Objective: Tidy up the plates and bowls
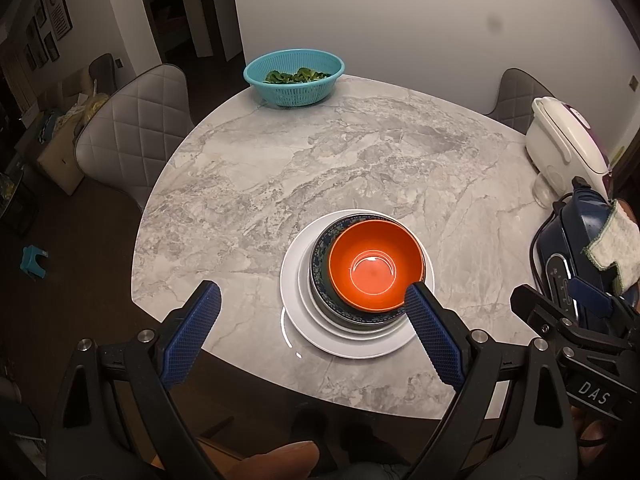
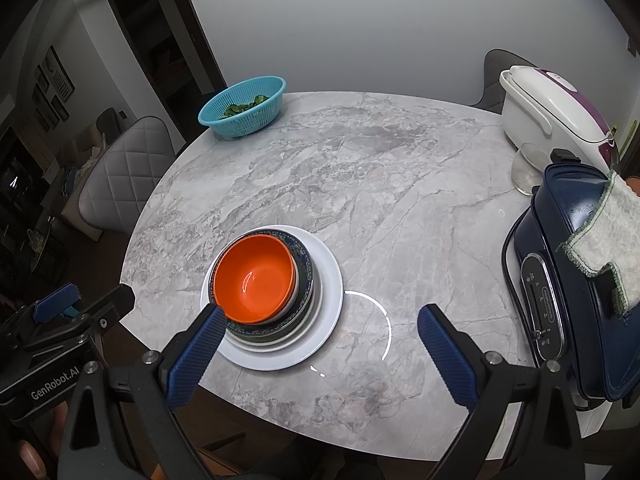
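On the left past the table edge, at about nine o'clock from the table's middle, stands a grey quilted chair (image 1: 132, 128). At eleven o'clock on the round marble table (image 1: 360, 152) sits a turquoise colander (image 1: 294, 76) holding a small heap of green leaves (image 1: 296, 76). Toward six o'clock, near the table's front edge, lies the stack: a white plate (image 1: 356, 344) at the bottom, a smaller white plate on it, then a dark blue patterned bowl (image 1: 320, 264), and nested inside that an empty orange bowl (image 1: 374, 266). The left gripper (image 1: 314, 300) hangs above the front edge with its jaws spread wide, gripping nothing, its right finger overlapping the bowls' near rim in the view. The right gripper (image 2: 322, 322) is likewise released, spread beside the stack. At three o'clock stand a white rice cooker (image 2: 552, 108), a clear glass (image 2: 526, 172) and a dark blue appliance (image 2: 568, 280) with a pale cloth (image 2: 604, 236) draped over it.
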`<state>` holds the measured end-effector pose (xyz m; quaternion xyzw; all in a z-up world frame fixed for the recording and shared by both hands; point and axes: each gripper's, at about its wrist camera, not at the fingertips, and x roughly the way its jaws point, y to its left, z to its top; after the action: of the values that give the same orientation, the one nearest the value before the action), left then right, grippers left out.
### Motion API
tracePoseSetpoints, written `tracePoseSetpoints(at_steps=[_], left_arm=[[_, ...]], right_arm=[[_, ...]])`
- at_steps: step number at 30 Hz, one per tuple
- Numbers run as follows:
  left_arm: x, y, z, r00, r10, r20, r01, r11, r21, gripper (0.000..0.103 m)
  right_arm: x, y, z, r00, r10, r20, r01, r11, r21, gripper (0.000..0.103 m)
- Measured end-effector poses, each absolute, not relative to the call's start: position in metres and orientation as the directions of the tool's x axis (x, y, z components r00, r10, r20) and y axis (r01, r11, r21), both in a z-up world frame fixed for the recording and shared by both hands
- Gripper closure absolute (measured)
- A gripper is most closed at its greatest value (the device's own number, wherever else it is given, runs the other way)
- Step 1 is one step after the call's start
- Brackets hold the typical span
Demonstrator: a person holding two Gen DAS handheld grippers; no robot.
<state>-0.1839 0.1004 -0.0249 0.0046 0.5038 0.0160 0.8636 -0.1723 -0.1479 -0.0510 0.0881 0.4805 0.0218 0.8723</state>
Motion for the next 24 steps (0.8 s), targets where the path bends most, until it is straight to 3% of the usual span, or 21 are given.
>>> tracePoseSetpoints(at_steps=[24], left_arm=[[-0.1819,0.0989,-0.0253,0.49,0.032,-0.871,-0.022,0.999,0.024,0.01]], right_arm=[[-0.1704,-0.1484,-0.0521,0.534,0.125,-0.836,0.042,0.984,0.174,0.004]])
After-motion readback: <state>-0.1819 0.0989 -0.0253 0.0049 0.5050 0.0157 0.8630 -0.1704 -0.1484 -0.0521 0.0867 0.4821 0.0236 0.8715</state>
